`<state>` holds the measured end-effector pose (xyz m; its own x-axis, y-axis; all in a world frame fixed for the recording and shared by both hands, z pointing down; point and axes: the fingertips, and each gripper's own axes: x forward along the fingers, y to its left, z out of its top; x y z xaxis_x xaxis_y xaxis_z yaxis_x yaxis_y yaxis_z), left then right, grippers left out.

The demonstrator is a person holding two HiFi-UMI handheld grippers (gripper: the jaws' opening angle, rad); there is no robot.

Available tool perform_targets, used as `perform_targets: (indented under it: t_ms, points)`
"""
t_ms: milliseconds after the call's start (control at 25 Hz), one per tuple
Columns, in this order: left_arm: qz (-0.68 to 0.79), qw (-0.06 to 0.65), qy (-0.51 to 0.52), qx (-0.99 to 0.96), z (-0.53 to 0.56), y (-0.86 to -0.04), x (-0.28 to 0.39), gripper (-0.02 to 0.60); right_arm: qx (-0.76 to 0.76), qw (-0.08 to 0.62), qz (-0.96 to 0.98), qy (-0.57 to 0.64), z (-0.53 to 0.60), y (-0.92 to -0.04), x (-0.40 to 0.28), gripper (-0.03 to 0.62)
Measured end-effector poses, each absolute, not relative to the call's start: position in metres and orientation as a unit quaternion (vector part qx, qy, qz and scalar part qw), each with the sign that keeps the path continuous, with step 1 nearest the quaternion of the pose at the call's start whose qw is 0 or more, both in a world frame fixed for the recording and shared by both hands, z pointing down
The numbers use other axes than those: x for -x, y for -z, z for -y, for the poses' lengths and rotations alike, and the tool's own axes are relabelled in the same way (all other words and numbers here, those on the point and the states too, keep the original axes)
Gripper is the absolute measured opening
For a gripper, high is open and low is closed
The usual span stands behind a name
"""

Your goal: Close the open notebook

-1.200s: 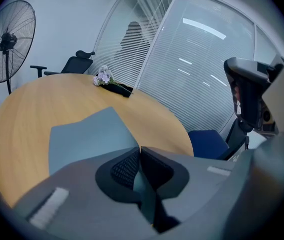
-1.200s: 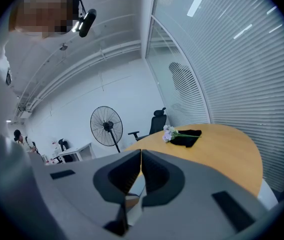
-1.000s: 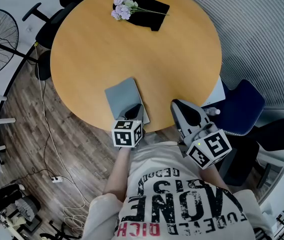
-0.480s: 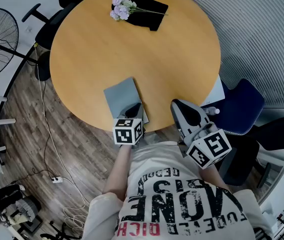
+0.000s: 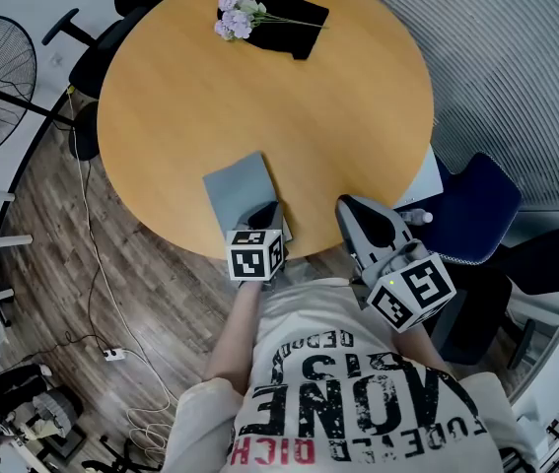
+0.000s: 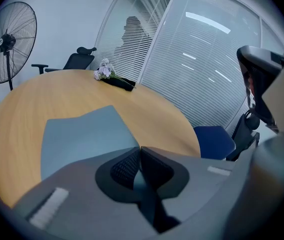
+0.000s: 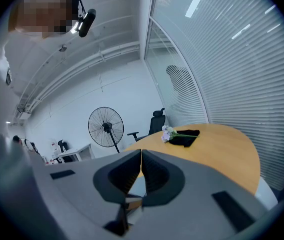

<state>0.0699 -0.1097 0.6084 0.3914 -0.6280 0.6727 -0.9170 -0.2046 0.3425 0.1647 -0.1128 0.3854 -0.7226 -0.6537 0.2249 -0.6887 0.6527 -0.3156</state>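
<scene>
Right gripper (image 7: 140, 154) at 5 o'clock off the table rim: clenched, empty, parked. Left gripper (image 5: 264, 213) at 6 o'clock: jaws clenched tip to tip over the near right corner of the notebook (image 5: 240, 190), nothing visible between them (a thin cover edge pinched there can't be ruled out). Notebook lies flat at the 6 o'clock edge of the table (image 5: 259, 97) as one matte grey-blue rectangle, so it looks closed. Suggest pressing the cover lightly, then lifting straight off; don't drag, since smooth wood lets it slide. Far rim, 12 o'clock: lilac flowers (image 5: 238, 13) on limp black cloth (image 5: 294, 13).
</scene>
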Motion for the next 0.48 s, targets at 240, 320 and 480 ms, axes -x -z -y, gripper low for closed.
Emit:
perform_targets:
  t_ms: [240, 320, 480]
  points:
    - [0.513, 0.367, -0.206, -0.748, 0.111, -0.616, -0.072, 0.028, -0.374, 0.045, 0.906, -0.194, 0.114, -0.387, -0.169, 0.012]
    - [0.513, 0.368, -0.209, -0.747, 0.112, -0.618, -0.073, 0.028, -0.375, 0.045, 0.905, -0.194, 0.114, -0.387, -0.17, 0.012]
    - [0.512, 0.37, -0.214, -0.745, 0.111, -0.621, -0.073, 0.029, -0.377, 0.044, 0.904, -0.195, 0.113, -0.387, -0.171, 0.012]
